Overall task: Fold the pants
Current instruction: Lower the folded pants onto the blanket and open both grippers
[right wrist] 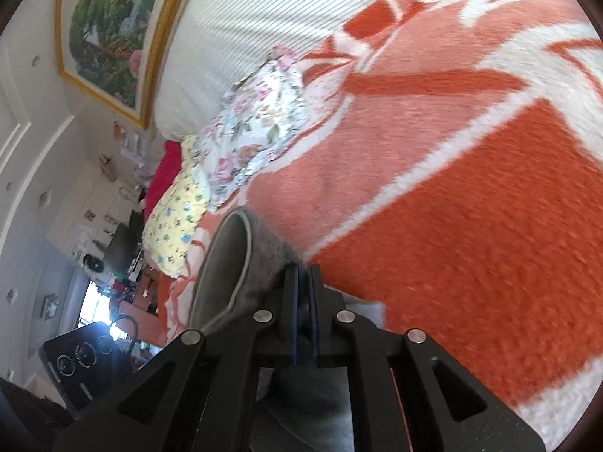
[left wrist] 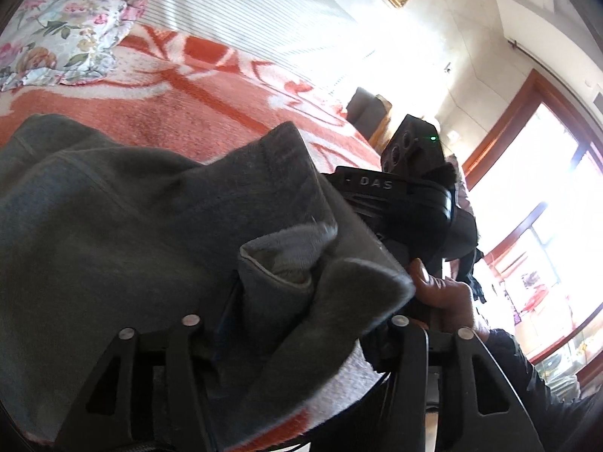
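Observation:
Dark grey fleece pants (left wrist: 124, 226) hang bunched in front of the left wrist camera, above an orange and white blanket (left wrist: 196, 113) on a bed. The cloth drapes over my left gripper (left wrist: 297, 301) and hides its fingertips. In the same view my right gripper (left wrist: 407, 203) sits to the right, held by a hand, against the cloth's edge. In the right wrist view my right gripper (right wrist: 301, 275) is shut on a hem of the grey pants (right wrist: 230, 263), lifted over the blanket (right wrist: 471, 226).
A floral pillow (left wrist: 64, 34) lies at the bed's head; it also shows in the right wrist view (right wrist: 260, 120) beside a yellow patterned pillow (right wrist: 177, 222). A striped white headboard (right wrist: 264, 11) and a gold-framed painting (right wrist: 109, 30) stand behind. A bright window (left wrist: 546, 207) is on the right.

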`<action>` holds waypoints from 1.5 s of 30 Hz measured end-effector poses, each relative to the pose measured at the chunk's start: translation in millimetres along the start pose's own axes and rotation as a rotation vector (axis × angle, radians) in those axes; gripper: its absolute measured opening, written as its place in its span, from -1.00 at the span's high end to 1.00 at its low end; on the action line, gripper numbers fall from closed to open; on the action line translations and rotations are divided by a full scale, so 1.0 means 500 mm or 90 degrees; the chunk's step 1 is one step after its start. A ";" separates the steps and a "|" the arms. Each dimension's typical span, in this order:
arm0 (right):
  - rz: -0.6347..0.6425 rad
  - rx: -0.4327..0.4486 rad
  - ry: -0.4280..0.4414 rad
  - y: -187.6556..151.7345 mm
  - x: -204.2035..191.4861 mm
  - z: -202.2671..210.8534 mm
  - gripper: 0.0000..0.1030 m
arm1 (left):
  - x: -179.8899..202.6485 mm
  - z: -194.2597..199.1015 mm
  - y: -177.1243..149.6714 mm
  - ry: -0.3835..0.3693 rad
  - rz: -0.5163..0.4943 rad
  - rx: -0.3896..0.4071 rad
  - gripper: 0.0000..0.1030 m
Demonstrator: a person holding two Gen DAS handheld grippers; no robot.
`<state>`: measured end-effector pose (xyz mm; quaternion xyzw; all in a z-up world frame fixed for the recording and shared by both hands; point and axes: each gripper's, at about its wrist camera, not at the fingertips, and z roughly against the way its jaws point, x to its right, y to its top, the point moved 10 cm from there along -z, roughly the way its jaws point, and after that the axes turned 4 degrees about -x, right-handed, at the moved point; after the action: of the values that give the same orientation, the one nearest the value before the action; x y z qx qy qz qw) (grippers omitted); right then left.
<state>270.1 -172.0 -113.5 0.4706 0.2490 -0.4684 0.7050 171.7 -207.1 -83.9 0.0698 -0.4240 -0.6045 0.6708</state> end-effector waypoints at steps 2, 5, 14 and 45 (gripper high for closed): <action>-0.013 0.009 -0.027 -0.005 0.021 0.018 0.85 | 0.013 -0.006 -0.008 -0.007 -0.007 -0.007 -0.22; -0.029 0.018 -0.054 -0.015 0.044 0.046 0.84 | 0.026 -0.010 -0.016 -0.026 -0.012 -0.016 -0.32; -0.028 0.064 -0.091 -0.028 0.041 0.138 0.19 | 0.075 0.039 -0.030 -0.088 -0.063 -0.015 -0.35; -0.048 0.047 -0.160 -0.040 0.100 0.058 0.05 | 0.055 -0.083 -0.102 -0.095 -0.131 -0.130 0.49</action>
<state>271.5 -221.4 -149.0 0.4242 0.1585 -0.5589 0.6946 157.7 -261.7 -127.5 -0.0011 -0.3996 -0.7137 0.5753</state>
